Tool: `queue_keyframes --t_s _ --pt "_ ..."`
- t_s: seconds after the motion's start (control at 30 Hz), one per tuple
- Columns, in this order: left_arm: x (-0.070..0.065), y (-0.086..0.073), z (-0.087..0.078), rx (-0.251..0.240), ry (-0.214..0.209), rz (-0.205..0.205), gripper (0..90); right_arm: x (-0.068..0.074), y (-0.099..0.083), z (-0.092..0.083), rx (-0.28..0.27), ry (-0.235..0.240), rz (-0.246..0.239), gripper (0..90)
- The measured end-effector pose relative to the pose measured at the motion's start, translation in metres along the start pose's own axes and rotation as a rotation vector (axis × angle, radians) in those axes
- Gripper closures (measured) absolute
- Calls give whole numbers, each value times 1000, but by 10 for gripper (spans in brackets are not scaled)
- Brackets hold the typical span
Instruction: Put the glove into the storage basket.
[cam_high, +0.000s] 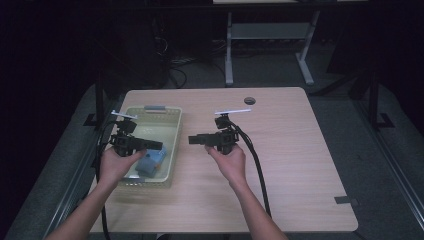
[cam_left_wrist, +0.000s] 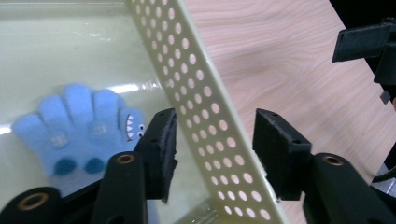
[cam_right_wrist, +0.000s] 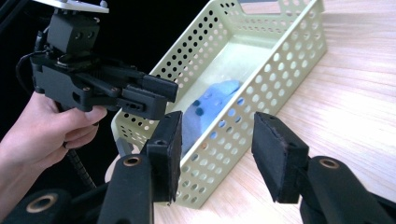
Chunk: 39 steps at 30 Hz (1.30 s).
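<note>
Blue glove toy (cam_left_wrist: 81, 128) flat in basket (cam_left_wrist: 205, 112); L gripper (cam_left_wrist: 215, 154) jaws apart, straddling basket wall.

- No text, label, brand, number or sign is legible in the high view or in either gripper view.
- Blue plush toy (cam_left_wrist: 79, 133) in the basket (cam_left_wrist: 205, 121): it carries a printed pattern of teeth and dots, with no lettering.
- Basket handle plate at the far end (cam_high: 156, 107): too small to tell whether it bears any marking.
</note>
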<state>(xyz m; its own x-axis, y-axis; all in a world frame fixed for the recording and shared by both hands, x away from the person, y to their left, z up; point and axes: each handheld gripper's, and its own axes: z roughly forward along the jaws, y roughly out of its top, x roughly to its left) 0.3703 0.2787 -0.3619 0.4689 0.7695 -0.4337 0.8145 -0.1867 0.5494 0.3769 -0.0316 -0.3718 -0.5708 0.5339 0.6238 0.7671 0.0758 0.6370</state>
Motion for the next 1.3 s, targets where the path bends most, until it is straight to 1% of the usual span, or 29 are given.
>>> queue_keyframes --t_s 0.17,0.2,0.23,0.27,0.37,0.63,0.77,0.87,0.93,1.03,1.07,1.2,1.27,1.3 --pt "-10 3 3 -13 -14 21 468 -4 -2 -10 -9 -7 9 518" --pt "-10 3 3 -13 -14 21 464 -5 -2 -13 -8 -11 13 513" --pt "-14 4 4 -16 -20 31 461 -6 -2 -15 -10 -13 10 507" --pt "-16 4 5 -24 -23 29 458 -7 -3 -17 -13 -14 13 500" --pt "-20 5 8 -26 -31 36 450 -10 -3 -23 -20 -13 16 494" --pt "-27 6 13 -29 -54 47 446 -17 -7 -36 -37 -22 27 480" --pt "-31 6 14 -44 -62 46 440 -19 -7 -43 -48 -25 37 473" --pt "-34 7 14 -57 -75 47 432 -21 -8 -48 -52 -33 32 467" --pt "-36 7 15 -62 -79 54 427 -22 -9 -51 -54 -37 38 465" --pt "-40 8 17 -62 -90 58 426 -25 -10 -56 -60 -40 42 459" --pt "-42 8 18 -58 -92 67 426 -25 -11 -57 -58 -43 43 456" --pt "-47 8 21 -54 -103 82 423 -28 -12 -64 -66 -55 44 451" --pt "-49 8 22 -57 -106 79 421 -30 -14 -69 -71 -60 49 449" --pt "-53 8 24 -59 -113 81 419 -31 -15 -72 -73 -64 50 448"
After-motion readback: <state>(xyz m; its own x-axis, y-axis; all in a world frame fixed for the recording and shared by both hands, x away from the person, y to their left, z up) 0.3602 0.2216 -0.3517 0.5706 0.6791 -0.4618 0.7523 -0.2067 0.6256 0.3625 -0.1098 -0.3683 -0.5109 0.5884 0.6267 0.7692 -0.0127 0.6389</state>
